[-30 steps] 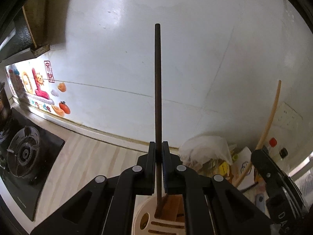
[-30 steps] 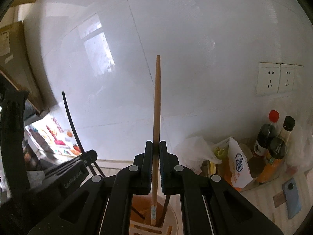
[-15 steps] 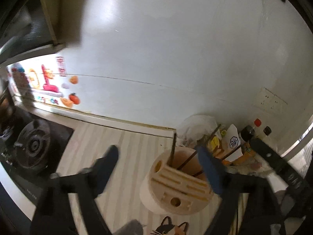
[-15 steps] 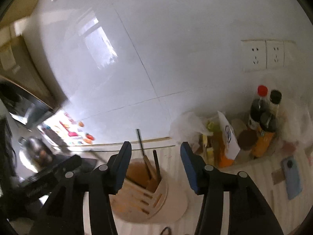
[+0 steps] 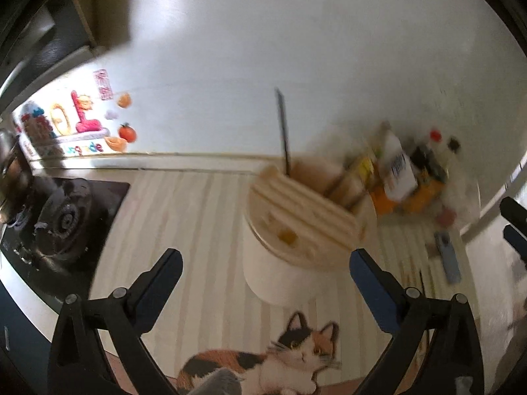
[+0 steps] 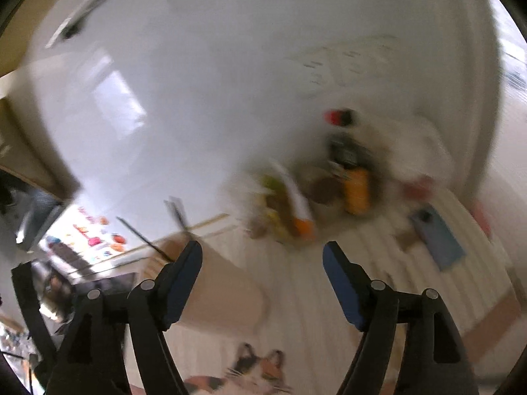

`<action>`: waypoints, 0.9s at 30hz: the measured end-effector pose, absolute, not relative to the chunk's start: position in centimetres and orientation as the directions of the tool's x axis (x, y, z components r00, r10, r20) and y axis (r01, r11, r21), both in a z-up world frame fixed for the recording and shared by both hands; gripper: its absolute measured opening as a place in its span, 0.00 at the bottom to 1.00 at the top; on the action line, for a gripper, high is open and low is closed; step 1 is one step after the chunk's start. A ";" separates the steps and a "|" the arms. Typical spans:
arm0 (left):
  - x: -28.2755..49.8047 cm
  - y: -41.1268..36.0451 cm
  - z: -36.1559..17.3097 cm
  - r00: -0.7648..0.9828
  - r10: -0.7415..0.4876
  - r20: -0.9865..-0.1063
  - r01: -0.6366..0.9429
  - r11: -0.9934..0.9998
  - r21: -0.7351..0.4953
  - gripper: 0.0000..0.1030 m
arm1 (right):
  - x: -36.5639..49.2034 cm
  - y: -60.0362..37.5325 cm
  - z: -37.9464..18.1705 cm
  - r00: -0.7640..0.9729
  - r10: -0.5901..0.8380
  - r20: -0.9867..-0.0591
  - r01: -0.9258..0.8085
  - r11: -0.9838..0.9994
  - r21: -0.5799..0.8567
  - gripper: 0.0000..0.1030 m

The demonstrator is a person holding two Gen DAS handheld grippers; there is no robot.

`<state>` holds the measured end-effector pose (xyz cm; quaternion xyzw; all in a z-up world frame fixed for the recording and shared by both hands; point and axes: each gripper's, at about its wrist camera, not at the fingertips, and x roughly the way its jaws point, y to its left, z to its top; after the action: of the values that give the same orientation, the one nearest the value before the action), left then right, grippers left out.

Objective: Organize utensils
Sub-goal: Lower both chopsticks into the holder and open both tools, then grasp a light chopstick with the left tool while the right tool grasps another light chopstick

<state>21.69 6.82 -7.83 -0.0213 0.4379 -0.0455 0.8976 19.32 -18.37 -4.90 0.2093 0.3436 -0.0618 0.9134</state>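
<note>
A cream round utensil holder (image 5: 306,227) with a slotted wooden lid stands on the striped counter. A dark chopstick (image 5: 282,131) sticks up from its far side. My left gripper (image 5: 265,273) hangs in front of the holder and apart from it; its jaws are opening wide and grip nothing. In the blurred right wrist view the holder (image 6: 214,283) lies at the lower left with dark chopsticks (image 6: 179,217) leaning out of it. My right gripper (image 6: 262,256) is beside it to the right, its jaws opening with nothing between them.
A black gas stove (image 5: 62,217) sits at the left. Bottles and packets (image 5: 411,171) crowd the back right corner, with a blue phone (image 5: 448,256) lying in front of them. A cat-print mat (image 5: 290,355) lies near the front edge. The white tiled wall is behind.
Both grippers were shut on upright chopsticks; they have let go, opened and drawn back from the holder. The chopsticks now stand in the holder.
</note>
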 end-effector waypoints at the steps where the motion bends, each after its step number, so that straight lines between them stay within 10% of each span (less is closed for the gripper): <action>1: 21.5 6.2 -8.4 0.601 -0.095 -0.793 0.071 0.995 -0.065 1.00 | 18.6 -19.2 -5.6 0.739 -0.004 -0.673 0.293 0.902 0.316 0.75; 5: 20.3 2.1 -11.3 0.531 -0.103 -0.841 0.114 0.992 -0.050 1.00 | 16.4 -23.7 -9.2 0.626 -0.084 -0.775 0.415 0.878 0.240 0.75; 13: 20.4 -8.7 -19.8 0.285 -0.161 -0.945 0.157 0.980 -0.120 0.96 | 17.1 -32.8 -19.2 0.349 -0.041 -0.936 0.479 0.866 0.140 0.36; 17: 21.0 -14.5 -24.2 0.141 -0.184 -0.973 0.186 0.970 -0.157 0.63 | 17.2 -35.3 -23.2 0.265 0.002 -0.964 0.476 0.870 0.132 0.32; 27: 21.9 -20.8 -28.8 0.089 -0.080 -0.993 0.213 0.975 -0.059 0.27 | 19.0 -37.0 -28.0 0.165 0.088 -0.982 0.364 0.920 0.143 0.32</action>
<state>21.88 -20.81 -28.76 0.0500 0.6674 -0.0995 0.7363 18.98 -37.00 -28.03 0.1766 0.6395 -0.0930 0.7424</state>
